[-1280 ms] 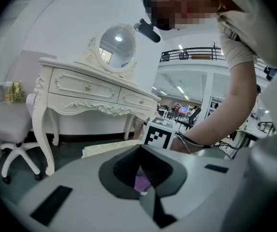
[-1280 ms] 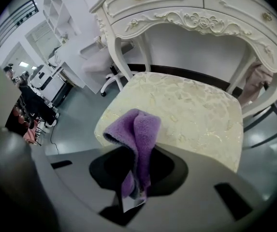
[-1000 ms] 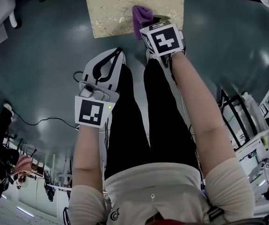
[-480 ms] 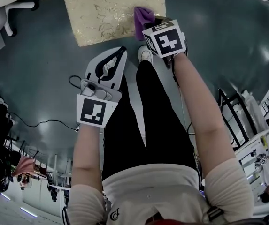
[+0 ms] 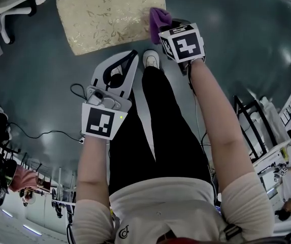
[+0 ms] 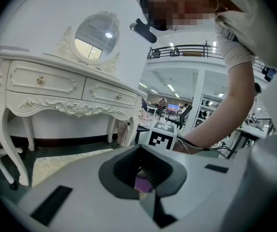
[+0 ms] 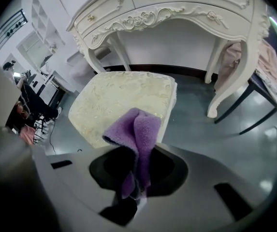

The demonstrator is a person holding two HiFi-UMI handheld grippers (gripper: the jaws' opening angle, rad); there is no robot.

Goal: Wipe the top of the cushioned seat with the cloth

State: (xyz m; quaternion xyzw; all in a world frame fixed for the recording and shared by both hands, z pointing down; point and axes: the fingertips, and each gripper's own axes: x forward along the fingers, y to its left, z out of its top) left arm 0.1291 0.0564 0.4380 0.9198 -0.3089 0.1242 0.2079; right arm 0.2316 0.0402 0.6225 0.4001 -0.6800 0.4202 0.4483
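Evidently the wipe is judged barely begun: the purple cloth (image 7: 137, 129) is pinched in the right hand-held gripper (image 7: 137, 191) and held at the near right corner of the cushioned seat (image 5: 104, 14), though contact cannot be confirmed. The left hand-held gripper (image 5: 133, 55) is pressed together, empty, apart from the seat. Nearly the whole top is left.

The left claw (image 6: 145, 193), jaws together, faces a white dressing table (image 6: 56, 88).
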